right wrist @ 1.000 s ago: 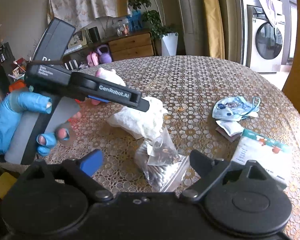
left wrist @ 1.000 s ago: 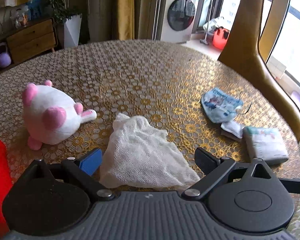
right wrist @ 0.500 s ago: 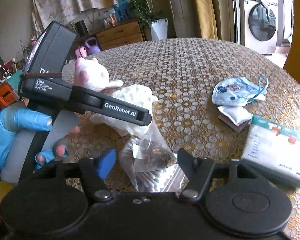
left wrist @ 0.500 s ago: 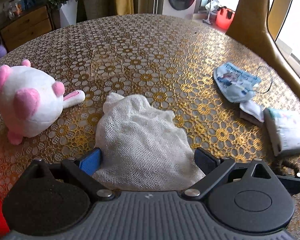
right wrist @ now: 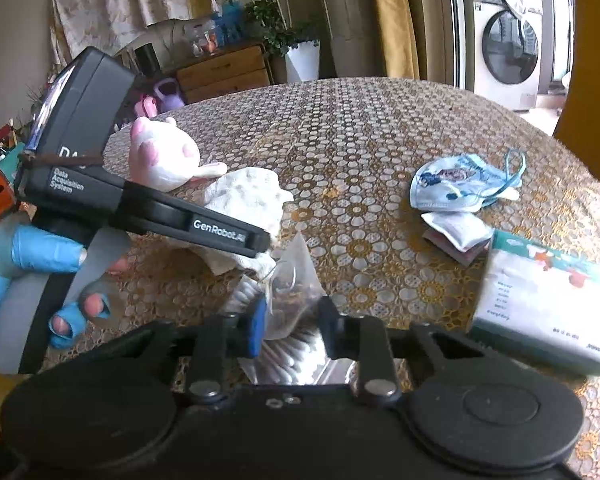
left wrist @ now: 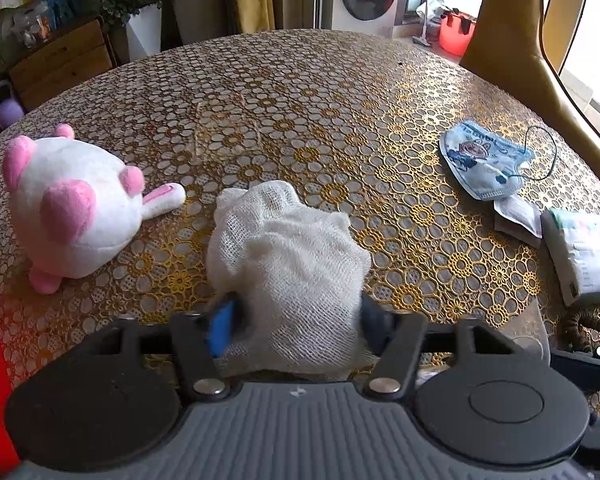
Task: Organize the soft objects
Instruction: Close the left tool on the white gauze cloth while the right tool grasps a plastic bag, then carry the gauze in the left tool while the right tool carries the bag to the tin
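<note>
1. Left wrist view: the left claw (left wrist: 298, 322) has just been closing, and the white gauze cloth (left wrist: 288, 264) now bunches up between its two fingers, which press into its near edge from both sides. The cloth lies on the patterned surface (left wrist: 320, 120), near its front, just beside the pink-and-white plush toy (left wrist: 74, 208).
   - Risk, as I judge it: the loose weave may be pinched only by a fold, so a lift could let most of the cloth trail and drag, or slip free. The trailing part could also brush the toy.
   - Pose: the claw points steeply down and forward onto the cloth, low over the surface.

2. Right wrist view: the right claw (right wrist: 290, 330) has also just been closing and stands narrow around the small clear bag (right wrist: 290, 296), which rests on a bag of cotton swabs (right wrist: 296, 356). Its fingers bracket the little bag closely; whether they truly press it I cannot tell.
   - Risk: slick plastic may squirt out of the narrowing fingers, or the swab bag underneath may be caught too. The left claw's body, held in a blue-gloved hand (right wrist: 16, 256), hangs close on the left, so the two could knock together on lifting.
   - Pose: tilted downward, low at the surface's near edge. The face mask (right wrist: 460, 184) and tissue pack (right wrist: 548, 304) lie well to the right.
</note>
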Motion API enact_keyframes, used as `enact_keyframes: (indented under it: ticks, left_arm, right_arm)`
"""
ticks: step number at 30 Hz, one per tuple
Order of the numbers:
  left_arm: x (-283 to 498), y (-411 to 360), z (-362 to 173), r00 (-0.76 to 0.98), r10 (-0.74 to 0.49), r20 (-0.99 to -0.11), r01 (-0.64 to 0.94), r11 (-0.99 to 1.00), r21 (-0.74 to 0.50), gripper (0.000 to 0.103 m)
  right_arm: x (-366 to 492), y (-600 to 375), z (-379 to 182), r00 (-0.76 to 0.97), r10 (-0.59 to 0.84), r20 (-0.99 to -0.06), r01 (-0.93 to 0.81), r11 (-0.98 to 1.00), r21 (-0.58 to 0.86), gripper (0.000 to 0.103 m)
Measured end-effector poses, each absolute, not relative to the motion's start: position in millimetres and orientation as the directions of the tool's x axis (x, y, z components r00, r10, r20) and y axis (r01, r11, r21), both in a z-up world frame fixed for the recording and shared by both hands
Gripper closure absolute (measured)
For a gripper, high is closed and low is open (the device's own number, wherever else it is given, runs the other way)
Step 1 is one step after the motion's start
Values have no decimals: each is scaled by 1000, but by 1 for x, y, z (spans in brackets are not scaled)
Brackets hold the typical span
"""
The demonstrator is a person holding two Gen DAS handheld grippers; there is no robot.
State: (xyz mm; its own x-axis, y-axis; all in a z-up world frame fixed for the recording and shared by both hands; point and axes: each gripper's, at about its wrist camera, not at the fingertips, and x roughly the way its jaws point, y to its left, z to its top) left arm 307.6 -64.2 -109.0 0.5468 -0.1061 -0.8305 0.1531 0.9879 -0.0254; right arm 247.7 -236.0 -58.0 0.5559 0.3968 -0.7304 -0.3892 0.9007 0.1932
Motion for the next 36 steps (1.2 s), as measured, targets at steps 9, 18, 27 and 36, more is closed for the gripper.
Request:
enact_keyframes:
  ticks: [9, 18, 27, 36]
  left_arm:
    - [301, -46, -97, 570, -112, -814, 120, 991, -52, 80]
    - [276, -27, -66, 605, -125, -786, 116, 991, -68, 80]
    - [239, 3, -26, 636, -170, -753, 124, 985, -118, 80]
    - [198, 36, 6, 662, -179, -728, 121, 984, -132, 80]
  right_arm:
    - [243, -237, -51, 585, 376, -719, -374, 911, 173, 95]
    - [229, -237, -29, 617, 390, -683, -379, 909, 176, 97]
    - [206, -228, 8, 640, 429, -638, -419, 890, 178, 97]
    - [182, -204, 43, 641, 483, -596, -475, 860, 186, 97]
